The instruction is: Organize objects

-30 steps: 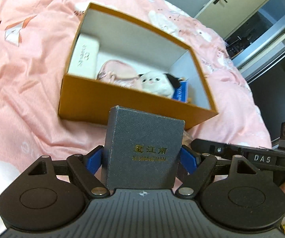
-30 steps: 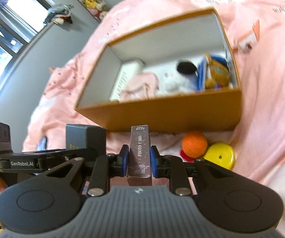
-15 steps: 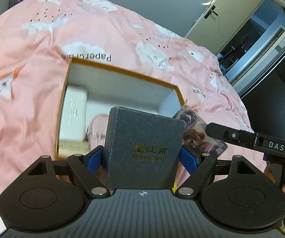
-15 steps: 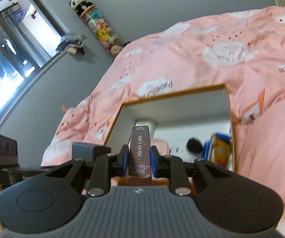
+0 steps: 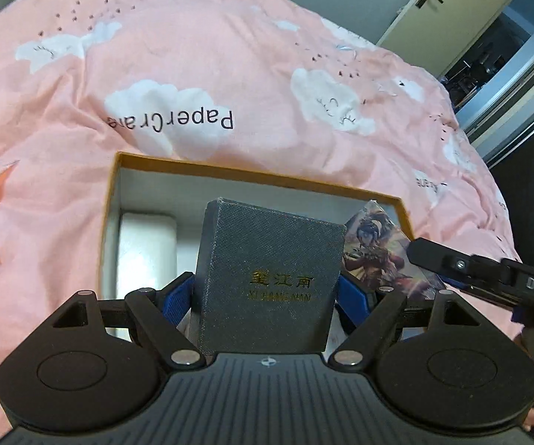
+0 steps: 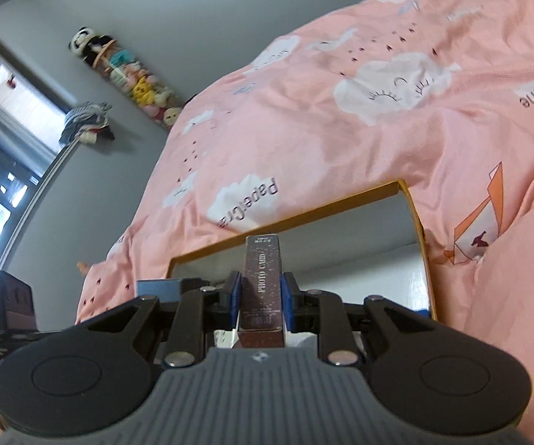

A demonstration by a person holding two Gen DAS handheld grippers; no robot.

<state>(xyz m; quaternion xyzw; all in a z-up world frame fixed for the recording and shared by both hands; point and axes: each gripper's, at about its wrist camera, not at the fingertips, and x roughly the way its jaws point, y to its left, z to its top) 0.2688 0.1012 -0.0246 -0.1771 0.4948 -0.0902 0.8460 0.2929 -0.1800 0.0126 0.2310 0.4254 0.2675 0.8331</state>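
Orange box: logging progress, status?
Left tool shut on grey case. Right tool shut on photo card pack. Both over orange box.

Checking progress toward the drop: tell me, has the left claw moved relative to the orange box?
Yes. The left claw, gripping the grey box, advanced from before the orange box to above it.

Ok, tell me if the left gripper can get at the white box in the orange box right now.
Probably not: the left gripper is shut on the dark grey box, so its fingers are full. The white box lies uncovered at the left of the open orange box.
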